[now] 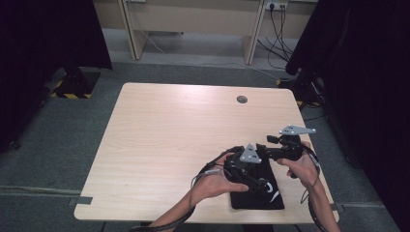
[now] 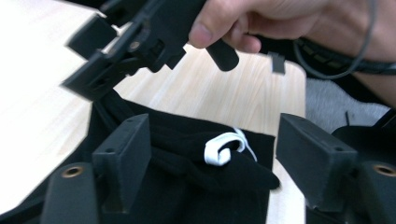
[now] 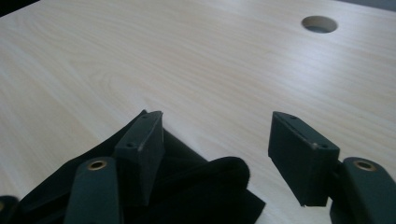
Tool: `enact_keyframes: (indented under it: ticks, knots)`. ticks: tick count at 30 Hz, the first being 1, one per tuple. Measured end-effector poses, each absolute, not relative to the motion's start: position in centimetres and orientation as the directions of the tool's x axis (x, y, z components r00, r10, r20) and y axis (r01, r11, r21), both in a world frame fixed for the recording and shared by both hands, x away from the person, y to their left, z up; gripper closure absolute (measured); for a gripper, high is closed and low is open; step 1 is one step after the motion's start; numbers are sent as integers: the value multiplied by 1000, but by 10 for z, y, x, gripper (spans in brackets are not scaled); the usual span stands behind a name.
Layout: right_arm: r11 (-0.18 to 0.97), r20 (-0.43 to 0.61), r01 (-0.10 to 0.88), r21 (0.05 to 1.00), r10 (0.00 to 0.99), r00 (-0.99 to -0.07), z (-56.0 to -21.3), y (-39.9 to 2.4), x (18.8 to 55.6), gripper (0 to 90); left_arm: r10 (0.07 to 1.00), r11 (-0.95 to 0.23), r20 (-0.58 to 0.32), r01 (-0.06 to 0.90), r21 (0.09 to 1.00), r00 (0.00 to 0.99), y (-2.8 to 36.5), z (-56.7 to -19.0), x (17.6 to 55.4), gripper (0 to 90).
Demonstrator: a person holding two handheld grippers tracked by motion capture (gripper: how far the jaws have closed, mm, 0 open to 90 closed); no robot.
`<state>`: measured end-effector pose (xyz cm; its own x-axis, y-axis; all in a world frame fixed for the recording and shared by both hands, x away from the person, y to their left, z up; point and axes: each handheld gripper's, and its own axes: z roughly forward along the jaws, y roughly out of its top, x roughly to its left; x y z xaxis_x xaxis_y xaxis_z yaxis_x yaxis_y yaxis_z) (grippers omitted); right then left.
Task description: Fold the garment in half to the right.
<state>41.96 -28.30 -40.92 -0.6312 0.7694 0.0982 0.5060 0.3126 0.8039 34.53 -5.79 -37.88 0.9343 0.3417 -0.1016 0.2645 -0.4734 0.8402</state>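
Both sets of jaws stand open, nothing pinched. The black cloth [image 1: 257, 189] lies flat on the counter [image 1: 159, 125] directly beneath the left gripper [image 2: 212, 154], its bunched fold between those jaws; the right gripper [image 3: 215, 149] hovers over its far edge.

Light wooden table [image 1: 159, 125] on grey carpet [image 1: 43, 154], black curtains [image 1: 43, 34] either side, desk [image 1: 193, 19] behind
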Motion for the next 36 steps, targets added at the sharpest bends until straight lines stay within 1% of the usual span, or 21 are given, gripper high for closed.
enact_keyframes:
  ticks: [1, 2, 5, 7, 9, 13, 14, 15, 18, 19, 21, 23, 25, 28, 29, 32, 34, 35, 36]
  knots:
    - [308, 94, 507, 805, 778, -621, -406, -284, 418, 351, 364, -450, -116, 283, 847, 924, -47, -377, 344, 226]
    - [308, 94, 507, 805, 778, -621, -406, -284, 418, 351, 364, -450, -116, 283, 847, 924, -47, -377, 344, 216]
    - [329, 72, 522, 787, 792, -606, -405, -281, 418, 340, 404, -462, -109, 305, 833, 908, -32, -383, 342, 205]
    - [343, 69, 555, 758, 804, -591, -410, -274, 422, 340, 442, -472, -114, 338, 814, 890, -26, -395, 341, 179]
    - [350, 67, 564, 748, 806, -588, -412, -272, 423, 344, 477, -484, -117, 371, 793, 871, -21, -412, 338, 174]
    - [393, 24, 591, 705, 819, -573, -424, -262, 427, 386, 535, -490, -119, 422, 763, 836, -19, -445, 334, 163]
    - [413, 9, 595, 689, 816, -578, -427, -260, 428, 420, 545, -490, -115, 428, 760, 830, -20, -450, 334, 158]
    - [432, -2, 596, 677, 810, -586, -429, -259, 428, 474, 551, -493, -107, 426, 758, 828, -20, -454, 334, 153]
    - [491, -43, 564, 664, 778, -626, -431, -261, 425, 668, 558, -523, -77, 422, 741, 826, -22, -463, 331, 145]
    - [507, -58, 553, 662, 769, -636, -430, -263, 424, 705, 562, -526, -67, 419, 740, 825, -22, -465, 330, 147]
    - [509, -74, 532, 677, 766, -638, -425, -269, 419, 749, 555, -553, -33, 399, 731, 831, -24, -468, 326, 157]
    - [520, -99, 513, 683, 762, -640, -422, -280, 410, 787, 562, -549, -35, 404, 732, 826, -24, -470, 323, 172]
    - [527, -103, 518, 674, 761, -640, -423, -283, 408, 792, 562, -558, -25, 400, 727, 827, -24, -470, 321, 176]
    - [542, -120, 541, 643, 769, -628, -436, -293, 409, 793, 562, -582, 1, 395, 710, 827, -23, -472, 318, 189]
    - [534, -100, 559, 635, 774, -625, -451, -299, 414, 786, 564, -572, -24, 412, 709, 825, -20, -475, 319, 195]
    - [512, -75, 547, 662, 771, -632, -459, -302, 416, 778, 557, -577, -27, 410, 706, 830, -20, -475, 320, 196]
    - [519, -86, 535, 666, 767, -636, -459, -301, 416, 766, 552, -585, -23, 406, 702, 834, -20, -474, 321, 195]
    - [537, -109, 527, 659, 761, -640, -459, -300, 416, 733, 548, -585, -22, 402, 705, 836, -21, -473, 321, 196]
    - [537, -109, 527, 659, 761, -640, -459, -300, 416, 733, 541, -583, -27, 398, 709, 841, -20, -472, 322, 196]
